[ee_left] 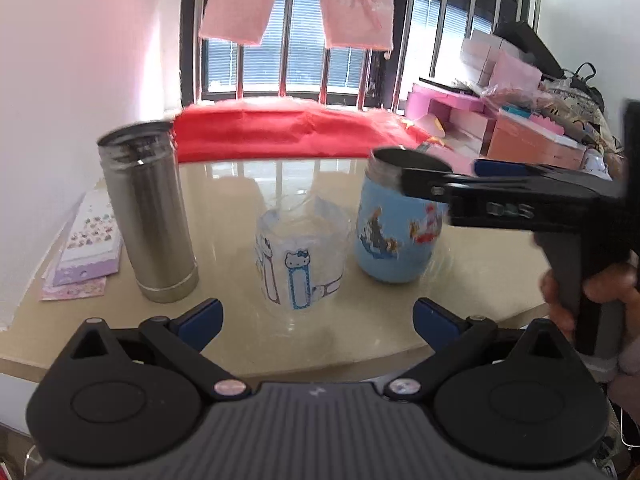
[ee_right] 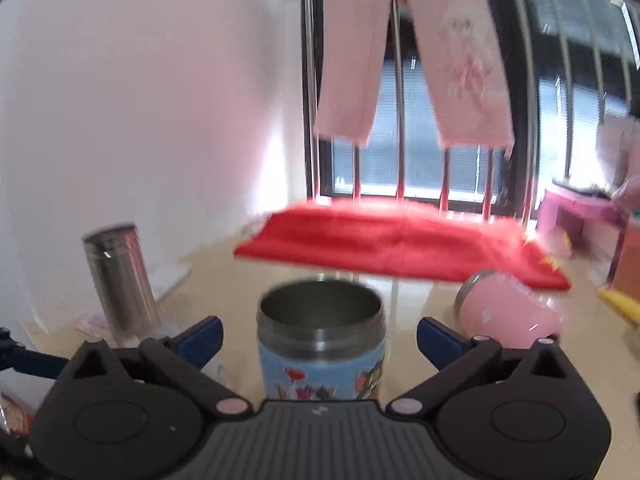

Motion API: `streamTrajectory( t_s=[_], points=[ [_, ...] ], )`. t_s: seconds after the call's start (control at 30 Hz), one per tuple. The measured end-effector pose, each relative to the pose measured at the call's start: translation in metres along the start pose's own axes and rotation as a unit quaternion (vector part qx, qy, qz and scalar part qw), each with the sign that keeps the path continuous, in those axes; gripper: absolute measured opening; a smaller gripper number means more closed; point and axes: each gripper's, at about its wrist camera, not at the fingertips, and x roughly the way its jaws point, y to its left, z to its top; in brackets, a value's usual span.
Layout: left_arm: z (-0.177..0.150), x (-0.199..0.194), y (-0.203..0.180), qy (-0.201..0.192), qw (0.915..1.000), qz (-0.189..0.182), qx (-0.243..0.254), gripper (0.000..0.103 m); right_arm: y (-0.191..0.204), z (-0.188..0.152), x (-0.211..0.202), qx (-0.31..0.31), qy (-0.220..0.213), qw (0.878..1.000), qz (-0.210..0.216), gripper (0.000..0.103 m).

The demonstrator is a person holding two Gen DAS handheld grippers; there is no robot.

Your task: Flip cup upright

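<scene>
The blue cup is seen upright, mouth up, between the wide-spread fingers of the right gripper, apparently untouched. The left gripper is held agape, empty, near the table's front edge.

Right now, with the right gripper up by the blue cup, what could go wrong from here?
1. The right gripper is open around the upright blue cup; a sideways bump could tip it over.
2. The clear plastic cup stands close beside the blue cup, so a wide sweep may knock it.
3. The pink cup lies on its side on the glossy table; it might roll or slide away when grasped.
</scene>
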Motion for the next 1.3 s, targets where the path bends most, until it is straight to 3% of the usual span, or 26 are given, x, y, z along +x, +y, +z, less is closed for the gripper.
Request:
streamTrajectory(
  t_s=[0.17,0.33,0.7,0.9,1.3],
  points=[
    [-0.011,-0.033,-0.011,-0.05,0.9986,0.019,-0.006,0.103,0.0,-0.018,-0.069,-0.004,-0.07,0.997,-0.019,0.103],
    [-0.031,-0.07,-0.028,-0.108,0.9935,0.034,-0.007,0.103,0.003,-0.038,-0.128,-0.004,-0.085,0.996,-0.035,0.103],
    [-0.063,-0.124,-0.047,-0.179,0.9823,0.053,0.01,0.103,0.026,-0.071,-0.209,-0.01,-0.118,0.991,-0.063,0.103],
    [-0.074,-0.133,-0.047,-0.214,0.9755,0.049,0.013,0.103,0.027,-0.075,-0.217,0.0,-0.124,0.99,-0.072,0.103],
    [-0.078,-0.127,-0.041,-0.215,0.9756,0.047,-0.007,0.103,0.027,-0.078,-0.215,0.0,-0.121,0.99,-0.078,0.103]
  ],
)
